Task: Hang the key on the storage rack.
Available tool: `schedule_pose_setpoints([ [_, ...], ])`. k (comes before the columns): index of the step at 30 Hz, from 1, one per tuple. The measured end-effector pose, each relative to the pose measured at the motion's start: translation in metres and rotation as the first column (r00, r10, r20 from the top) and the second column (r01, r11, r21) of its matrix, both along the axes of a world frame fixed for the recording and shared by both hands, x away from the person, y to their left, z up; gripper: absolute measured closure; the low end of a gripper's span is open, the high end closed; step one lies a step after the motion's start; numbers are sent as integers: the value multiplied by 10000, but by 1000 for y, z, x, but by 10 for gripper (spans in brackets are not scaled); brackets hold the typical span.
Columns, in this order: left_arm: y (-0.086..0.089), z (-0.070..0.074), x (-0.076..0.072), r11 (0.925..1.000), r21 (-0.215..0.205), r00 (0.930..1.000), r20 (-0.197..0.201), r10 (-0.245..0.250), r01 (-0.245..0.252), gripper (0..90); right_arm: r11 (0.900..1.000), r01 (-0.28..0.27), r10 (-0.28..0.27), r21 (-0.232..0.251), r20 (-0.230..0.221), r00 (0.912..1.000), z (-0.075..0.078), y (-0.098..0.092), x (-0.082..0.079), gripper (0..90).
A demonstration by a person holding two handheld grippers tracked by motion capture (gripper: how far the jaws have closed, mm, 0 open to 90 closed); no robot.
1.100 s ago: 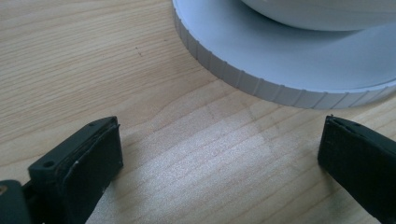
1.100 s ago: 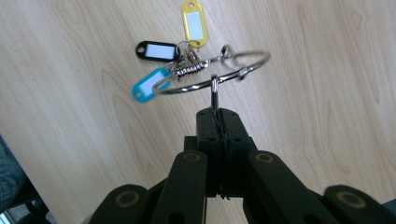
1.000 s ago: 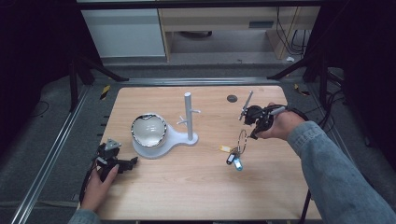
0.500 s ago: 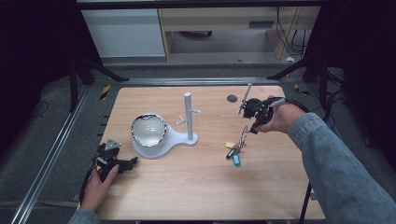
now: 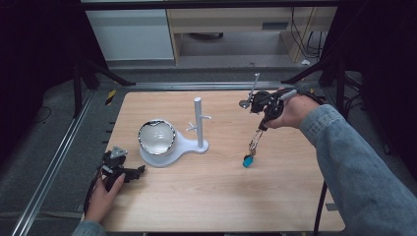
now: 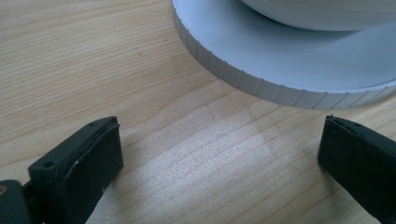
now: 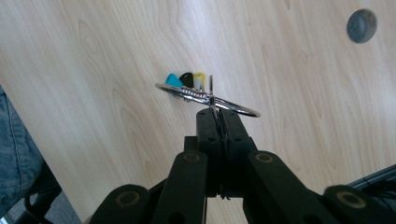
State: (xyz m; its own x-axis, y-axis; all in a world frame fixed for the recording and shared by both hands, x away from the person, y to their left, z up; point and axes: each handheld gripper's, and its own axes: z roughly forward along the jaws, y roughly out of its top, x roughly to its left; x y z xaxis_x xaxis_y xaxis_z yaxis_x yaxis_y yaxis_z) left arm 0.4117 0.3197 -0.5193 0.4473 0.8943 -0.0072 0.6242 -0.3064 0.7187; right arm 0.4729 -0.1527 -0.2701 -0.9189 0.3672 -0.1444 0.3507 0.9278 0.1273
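My right gripper point(image 5: 259, 129) is held over the right part of the table, jaws pointing down and shut on a metal key ring point(image 5: 253, 144). In the right gripper view the key ring point(image 7: 205, 99) crosses just beyond the gripper point(image 7: 215, 114), with blue, black and yellow key heads point(image 7: 187, 79) hanging below it. A blue key tag point(image 5: 248, 161) dangles lowest, close to the wood. A white stand point(image 5: 198, 123) with a post and small pegs holds a shiny metal bowl point(image 5: 156, 136). My left gripper point(image 5: 135, 172) rests open near the stand's base point(image 6: 261, 70), nothing between its jaws point(image 6: 219, 154).
A small dark round disc point(image 7: 362, 25) lies on the table point(image 5: 206, 196) at the far right; the same disc point(image 5: 244, 103) sits just beyond my right hand. The person's denim sleeve point(image 5: 354, 162) crosses the right side. A metal rail frame point(image 5: 49, 162) borders the left.
My right gripper has risen and moved toward the far side, carrying the key ring so the keys hang from it. The left gripper has stayed put.
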Motion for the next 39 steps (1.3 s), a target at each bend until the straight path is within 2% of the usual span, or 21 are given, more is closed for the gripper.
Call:
schedule_pose_setpoints([
  [5, 0, 0, 0, 10000, 2, 10000, -1, -1, 1, 0, 9998, -115, 114, 191, 85, 9999, 9, 5, 3, 888],
  [21, 0, 0, 0, 10000, 4, 10000, 2, 1, -1, 0, 9991, -220, 203, 373, 460, 9987, 33, 23, 7, 888],
  [39, 0, 0, 0, 10000, 3, 10000, 1, 2, -2, 0, 9980, -437, 410, 459, 582, 9975, 43, 47, 14, 888],
])
